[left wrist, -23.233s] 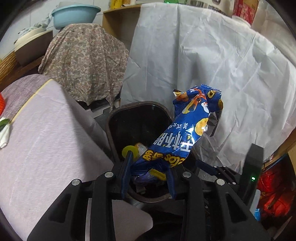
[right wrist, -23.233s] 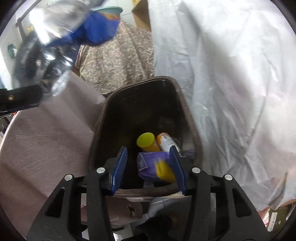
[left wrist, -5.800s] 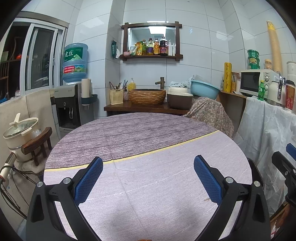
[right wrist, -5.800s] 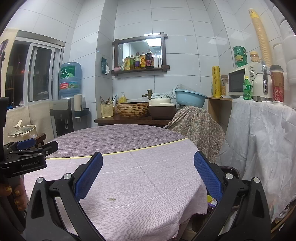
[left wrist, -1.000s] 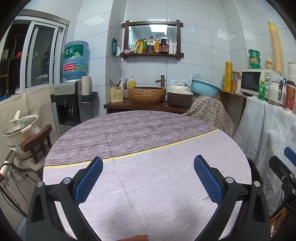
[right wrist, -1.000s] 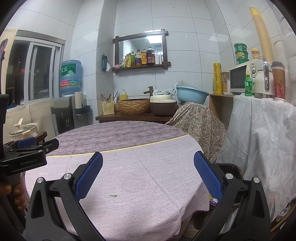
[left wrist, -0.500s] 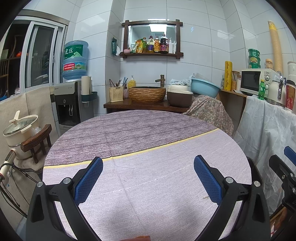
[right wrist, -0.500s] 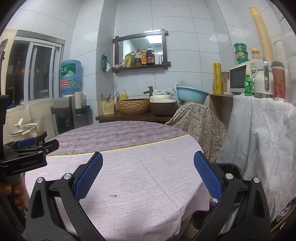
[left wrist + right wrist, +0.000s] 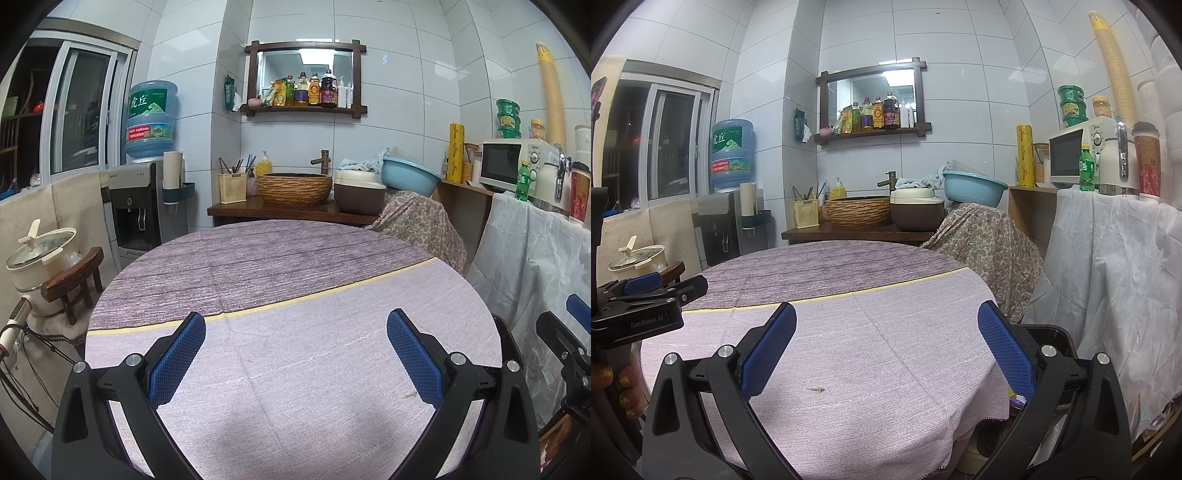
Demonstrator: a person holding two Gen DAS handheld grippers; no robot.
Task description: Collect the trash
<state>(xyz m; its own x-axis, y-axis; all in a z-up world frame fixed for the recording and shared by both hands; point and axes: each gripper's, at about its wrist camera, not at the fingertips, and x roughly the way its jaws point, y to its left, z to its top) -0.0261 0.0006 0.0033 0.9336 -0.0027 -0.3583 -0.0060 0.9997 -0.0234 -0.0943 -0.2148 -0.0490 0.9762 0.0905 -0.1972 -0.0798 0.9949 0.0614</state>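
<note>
My left gripper (image 9: 295,356) is open and empty, held above the round table (image 9: 295,258) with its purple and lilac cloth. My right gripper (image 9: 886,356) is open and empty over the table's near right part. A dark trash bin (image 9: 1056,334) stands on the floor at the table's right edge; its rim also shows in the left wrist view (image 9: 511,347). A bit of purple and yellow trash (image 9: 1015,398) shows inside it. A tiny crumb (image 9: 816,389) lies on the cloth. The left gripper shows at the left of the right wrist view (image 9: 646,295).
A white plastic sheet (image 9: 1108,266) drapes a counter to the right. A patterned cloth (image 9: 982,236) covers something behind the bin. A sideboard with a woven basin (image 9: 293,188) stands behind the table. A water dispenser (image 9: 140,206) and a stool with a pot (image 9: 40,254) stand at left.
Nothing has visibly changed over the last second. Much earlier, both grippers held trash over the bin; now both are open and empty over the table.
</note>
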